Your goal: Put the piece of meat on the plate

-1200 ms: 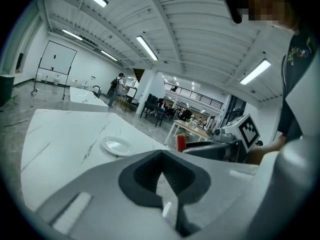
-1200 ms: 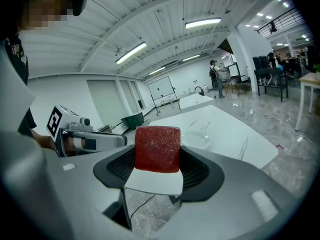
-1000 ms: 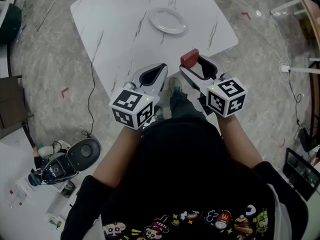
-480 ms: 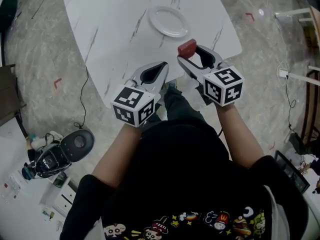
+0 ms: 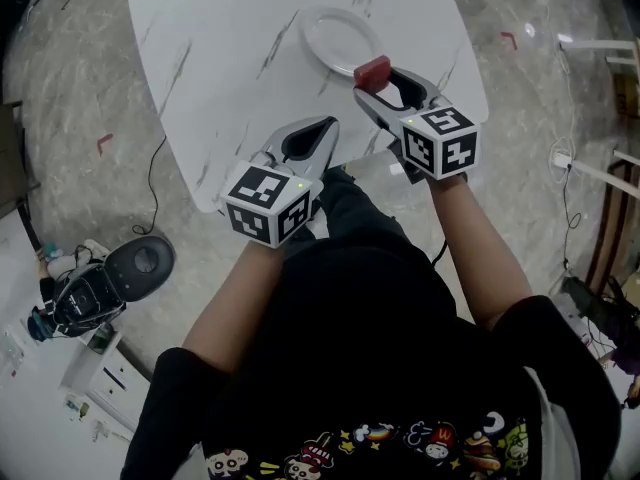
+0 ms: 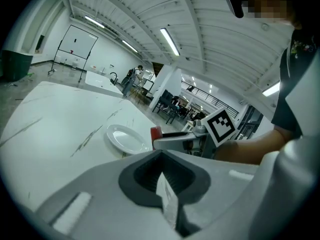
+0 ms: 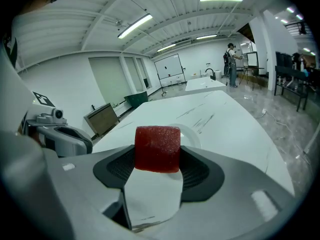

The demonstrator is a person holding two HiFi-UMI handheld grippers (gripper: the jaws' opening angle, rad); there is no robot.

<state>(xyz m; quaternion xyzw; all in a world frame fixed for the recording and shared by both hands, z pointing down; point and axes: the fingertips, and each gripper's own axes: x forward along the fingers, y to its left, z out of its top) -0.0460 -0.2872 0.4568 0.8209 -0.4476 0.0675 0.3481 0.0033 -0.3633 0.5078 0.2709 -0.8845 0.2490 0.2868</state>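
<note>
A dark red cube of meat [image 5: 372, 72] [image 7: 157, 148] is clamped between the jaws of my right gripper [image 5: 378, 86], which is shut on it. It hangs just at the near rim of the white plate [image 5: 340, 40] on the marble table; in the right gripper view the plate [image 7: 192, 132] shows partly behind the meat. My left gripper [image 5: 305, 146] [image 6: 162, 181] is shut with nothing in it, held over the table's near edge to the left of the right one. From the left gripper view the plate [image 6: 125, 138] and the meat [image 6: 156, 132] lie ahead.
The white marble table [image 5: 220, 58] fills the upper part of the head view. On the floor at the left lie a black round device [image 5: 140, 262], a cable and small clutter. A low white frame [image 5: 600, 173] stands at the right.
My right gripper has carried the meat forward from the table's near edge up to the plate's rim. The left gripper has stayed roughly in place.
</note>
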